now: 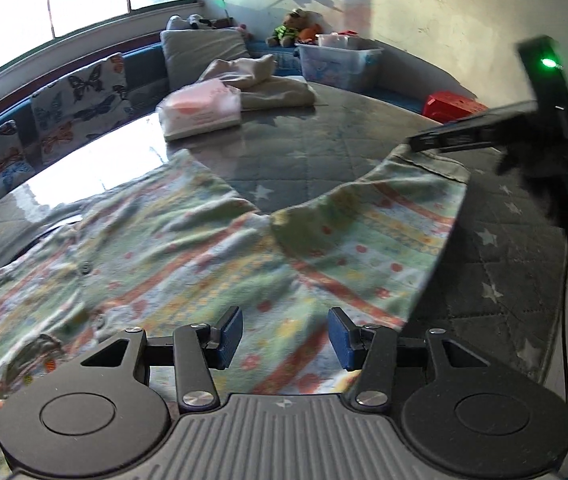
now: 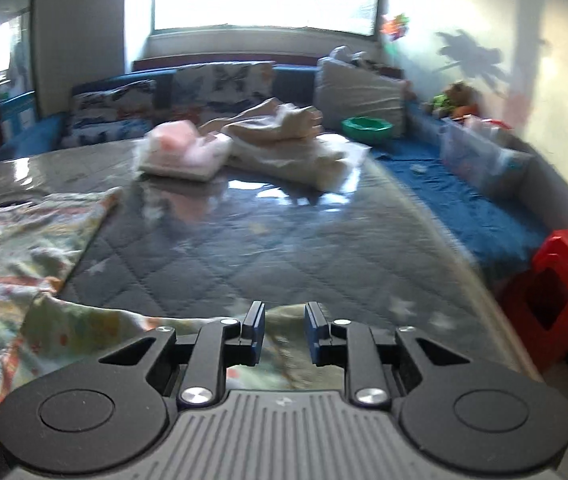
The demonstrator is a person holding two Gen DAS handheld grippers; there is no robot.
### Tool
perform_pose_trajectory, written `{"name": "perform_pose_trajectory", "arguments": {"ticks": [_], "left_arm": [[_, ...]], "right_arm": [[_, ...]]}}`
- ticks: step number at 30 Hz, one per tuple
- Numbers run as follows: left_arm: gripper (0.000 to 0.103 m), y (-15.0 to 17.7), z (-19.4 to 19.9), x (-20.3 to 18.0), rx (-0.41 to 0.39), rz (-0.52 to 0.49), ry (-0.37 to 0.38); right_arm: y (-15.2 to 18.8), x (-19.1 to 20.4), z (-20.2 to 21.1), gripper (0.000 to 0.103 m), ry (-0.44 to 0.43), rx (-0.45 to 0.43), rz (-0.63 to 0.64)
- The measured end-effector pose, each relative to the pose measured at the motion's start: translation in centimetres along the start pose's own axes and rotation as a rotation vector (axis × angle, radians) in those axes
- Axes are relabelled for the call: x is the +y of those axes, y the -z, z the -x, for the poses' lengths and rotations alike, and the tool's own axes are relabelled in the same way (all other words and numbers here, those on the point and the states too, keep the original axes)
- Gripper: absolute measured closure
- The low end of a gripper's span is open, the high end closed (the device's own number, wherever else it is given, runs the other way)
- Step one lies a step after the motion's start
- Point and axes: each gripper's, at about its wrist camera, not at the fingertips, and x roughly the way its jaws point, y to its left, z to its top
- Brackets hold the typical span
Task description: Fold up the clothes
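Observation:
A green garment (image 1: 204, 248) with red and yellow flowered stripes lies spread and wrinkled on the glossy grey quilted table (image 1: 323, 148). My left gripper (image 1: 285, 336) hovers just over its near part, open, with nothing between the blue pads. My right gripper (image 1: 413, 146) reaches in from the right to the hem at the garment's far right end. In the right wrist view the garment (image 2: 12, 248) stretches off to the left. There the right gripper (image 2: 285, 330) shows a narrow gap between its pads, with the hem under and between them but not pinched.
A folded pink and white pile (image 1: 200, 110) and a beige heap of cloth (image 1: 268, 88) sit at the table's far side. Beyond are butterfly cushions (image 1: 84, 100), a clear plastic bin (image 1: 335, 64) and a green bowl (image 2: 365, 126). A red stool (image 2: 563, 288) stands by the right edge.

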Motion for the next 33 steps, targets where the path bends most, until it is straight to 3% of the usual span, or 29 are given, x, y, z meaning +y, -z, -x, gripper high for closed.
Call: {"name": "perform_pose_trajectory", "arguments": {"ticks": [3, 11, 15, 18, 25, 29, 31, 33], "left_arm": [[0.052, 0.1, -0.4, -0.6, 0.01, -0.017, 0.012], [0.052, 0.9, -1.4, -1.0, 0.04, -0.036, 0.034], [0.052, 0.9, -1.3, -0.8, 0.04, -0.027, 0.039], [0.052, 0.9, -1.3, -0.8, 0.039, -0.028, 0.038], [0.049, 0.9, -0.8, -0.5, 0.029, -0.007, 0.031], [0.045, 0.8, 0.2, -0.1, 0.008, 0.01, 0.018], [0.045, 0.8, 0.4, 0.2, 0.002, 0.021, 0.01], [0.043, 0.8, 0.6, 0.4, -0.001, 0.032, 0.003]], "right_arm": [[-0.1, 0.6, -1.6, 0.082, -0.039, 0.022, -0.004], [0.6, -0.9, -2.5, 0.079, 0.052, 0.045, -0.044], [0.7, -0.5, -1.5, 0.076, 0.056, 0.028, -0.03], [0.9, 0.6, 0.1, 0.062, 0.001, -0.001, -0.009], [2.6, 2.1, 0.6, 0.053, -0.031, 0.053, 0.023], [2.9, 2.3, 2.2, 0.044, -0.03, 0.03, 0.006], [3.1, 2.8, 3.1, 0.035, -0.053, 0.017, 0.002], [3.4, 3.7, 3.9, 0.033, -0.081, 0.009, 0.011]]}}
